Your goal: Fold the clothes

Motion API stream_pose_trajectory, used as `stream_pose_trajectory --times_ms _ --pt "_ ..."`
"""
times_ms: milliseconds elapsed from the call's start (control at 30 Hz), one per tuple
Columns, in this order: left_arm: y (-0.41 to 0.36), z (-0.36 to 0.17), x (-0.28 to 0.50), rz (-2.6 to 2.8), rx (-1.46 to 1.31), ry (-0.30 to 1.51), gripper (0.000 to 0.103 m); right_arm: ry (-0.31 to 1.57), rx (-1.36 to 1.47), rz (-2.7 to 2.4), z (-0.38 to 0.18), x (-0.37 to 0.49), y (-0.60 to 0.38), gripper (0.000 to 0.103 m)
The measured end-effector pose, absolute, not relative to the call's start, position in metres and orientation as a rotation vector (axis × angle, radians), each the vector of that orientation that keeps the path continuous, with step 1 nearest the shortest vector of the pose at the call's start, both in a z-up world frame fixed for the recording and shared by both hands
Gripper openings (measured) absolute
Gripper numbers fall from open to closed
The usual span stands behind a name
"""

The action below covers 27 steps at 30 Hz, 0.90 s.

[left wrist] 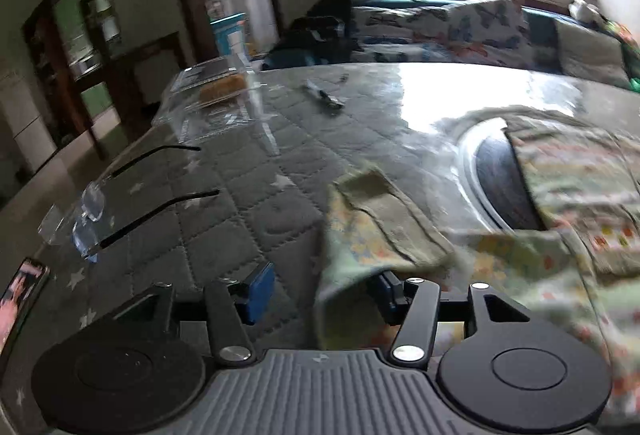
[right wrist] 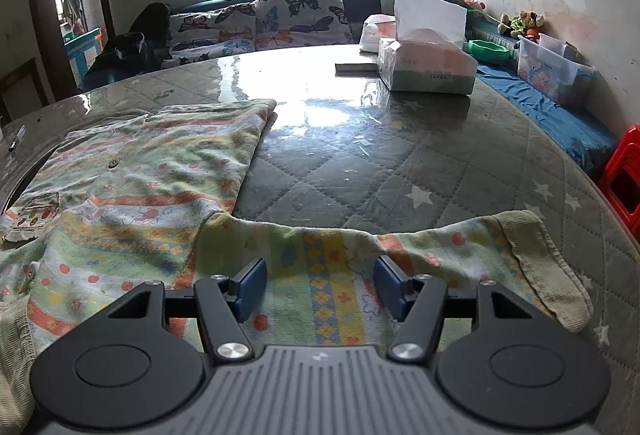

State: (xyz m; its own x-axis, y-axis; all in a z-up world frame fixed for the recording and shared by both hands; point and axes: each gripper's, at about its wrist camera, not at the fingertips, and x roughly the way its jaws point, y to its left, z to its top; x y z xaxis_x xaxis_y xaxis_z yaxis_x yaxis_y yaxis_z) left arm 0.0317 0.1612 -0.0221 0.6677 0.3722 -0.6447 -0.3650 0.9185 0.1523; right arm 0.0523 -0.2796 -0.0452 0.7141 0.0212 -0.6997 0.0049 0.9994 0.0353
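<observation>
A child's patterned shirt (right wrist: 132, 187) in green, yellow and orange lies spread on the quilted table (right wrist: 440, 163). Its right sleeve (right wrist: 460, 247), with a ribbed cuff (right wrist: 548, 267), stretches out to the right. My right gripper (right wrist: 320, 287) is open and hovers just above that sleeve near the shoulder. In the left wrist view the other sleeve (left wrist: 380, 227) is bunched and lifted; its cloth drapes over my left gripper's right finger. The left gripper (left wrist: 324, 293) has its jaws wide apart, with the cloth edge between them.
Eyeglasses (left wrist: 120, 207) and a phone (left wrist: 20, 299) lie at the table's left edge. A pen (left wrist: 324, 97) and plastic wrappers (left wrist: 216, 91) lie further back. A tissue box (right wrist: 428, 65) stands at the back right, a red stool (right wrist: 624, 175) beside the table, a cushioned bench (right wrist: 280, 19) behind.
</observation>
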Motion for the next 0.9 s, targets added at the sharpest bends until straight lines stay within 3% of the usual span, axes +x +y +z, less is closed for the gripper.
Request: stream_pose_trajectory --times_ms 300,900 --pt "0.230 -0.009 0.014 0.617 -0.270 0.668 0.057 0.770 0.037 0.011 -0.047 0.053 -0.281 0.064" --pt "0.181 -0.021 0.029 0.461 -0.076 0.719 0.055 0.766 0.073 -0.032 -0.046 0.045 -0.299 0.065"
